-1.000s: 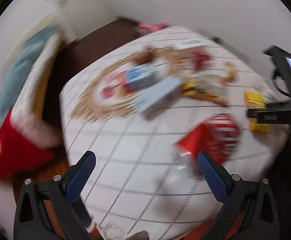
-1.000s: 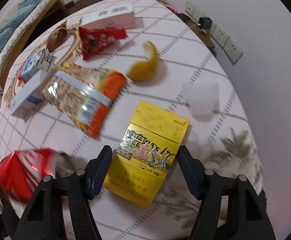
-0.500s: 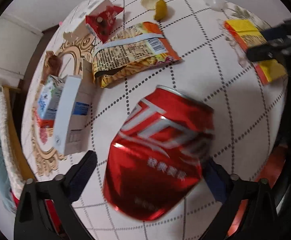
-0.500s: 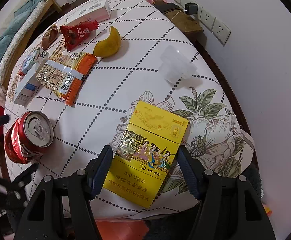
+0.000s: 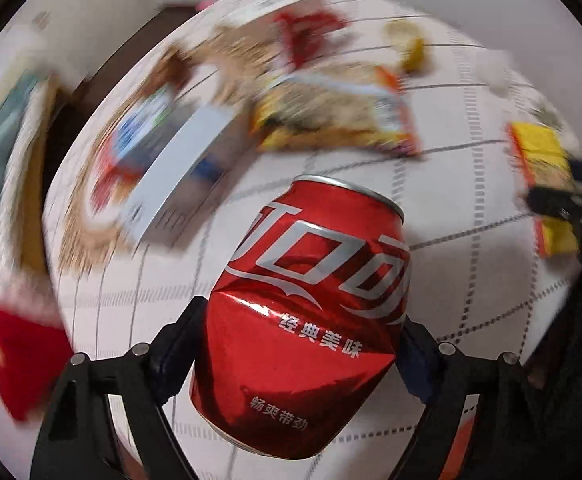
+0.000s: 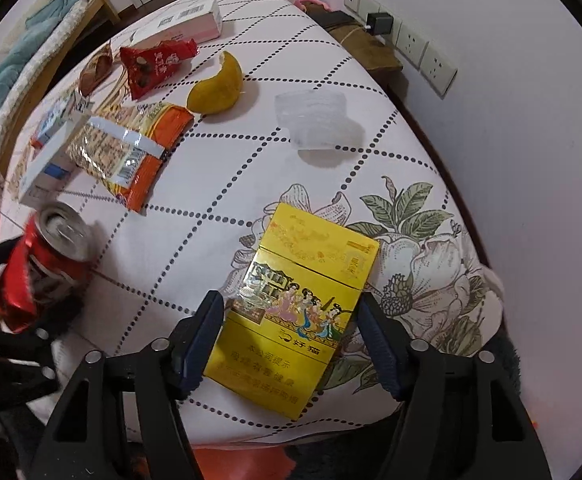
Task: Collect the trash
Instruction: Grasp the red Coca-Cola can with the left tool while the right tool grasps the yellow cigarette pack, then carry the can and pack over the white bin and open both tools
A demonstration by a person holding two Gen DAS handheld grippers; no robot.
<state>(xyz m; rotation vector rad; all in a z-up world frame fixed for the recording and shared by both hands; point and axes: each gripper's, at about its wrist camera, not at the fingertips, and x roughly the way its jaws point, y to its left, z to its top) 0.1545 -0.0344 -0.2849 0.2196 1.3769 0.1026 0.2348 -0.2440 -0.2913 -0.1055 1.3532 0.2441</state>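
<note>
A dented red soda can fills the left wrist view, sharp against a blurred table. My left gripper has its jaws closing on it, a pad pressed to each side. In the right wrist view the same can sits at the table's left edge. My right gripper is shut on a flat yellow cigarette box, held above the flowered tablecloth. That yellow box also shows at the right of the left wrist view.
Farther back on the table lie an orange snack bag, a piece of yellow peel, a clear plastic cup, a red wrapper, a white carton and a white-blue box. Wall sockets are at right.
My left gripper dropped down over the red can and its jaws narrowed onto it. My right gripper drifted a little across the table with the yellow box still in it.
</note>
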